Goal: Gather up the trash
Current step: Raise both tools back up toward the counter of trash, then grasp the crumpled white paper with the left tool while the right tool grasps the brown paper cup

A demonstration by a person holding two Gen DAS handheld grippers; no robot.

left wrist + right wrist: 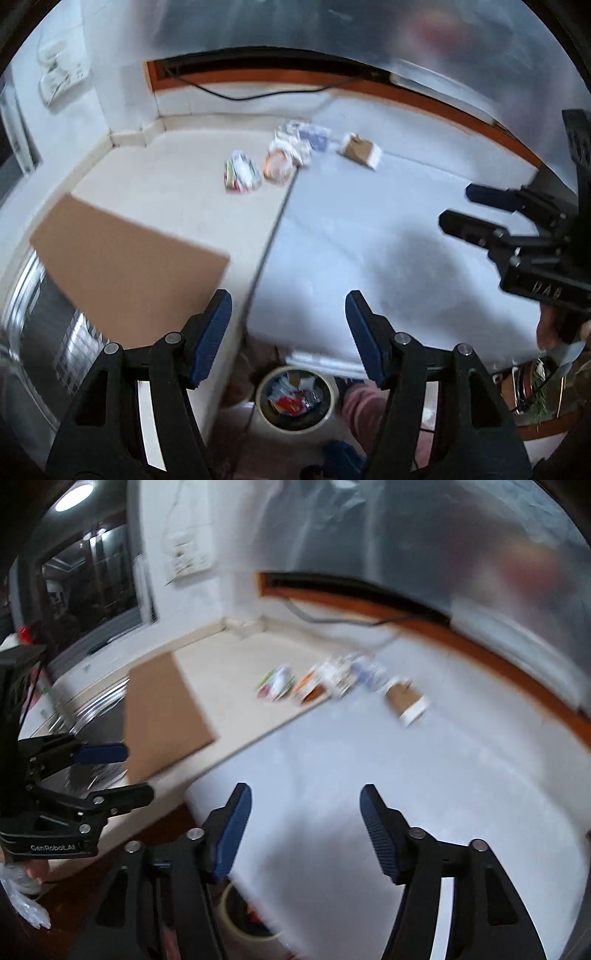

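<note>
above the smooth white counter (369, 229) — crinkled wrappers (242, 171), both ribbed-padded grippers (288, 332) (306, 830) wide, empty

The left gripper (138, 773) carries white lettering on its black body, "GenRobot.AI". The right gripper (454, 208) shows raised letters, roughly "DAS", too blurred to be sure.

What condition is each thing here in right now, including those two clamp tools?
Left hand-held gripper: open, empty.
Right hand-held gripper: open, empty.
Bin: on the floor, trash inside.
Wrappers: lying on the counter, uncollected.
Small box: lying on the counter.
Cardboard sheet: flat, overhanging the sink.
</note>
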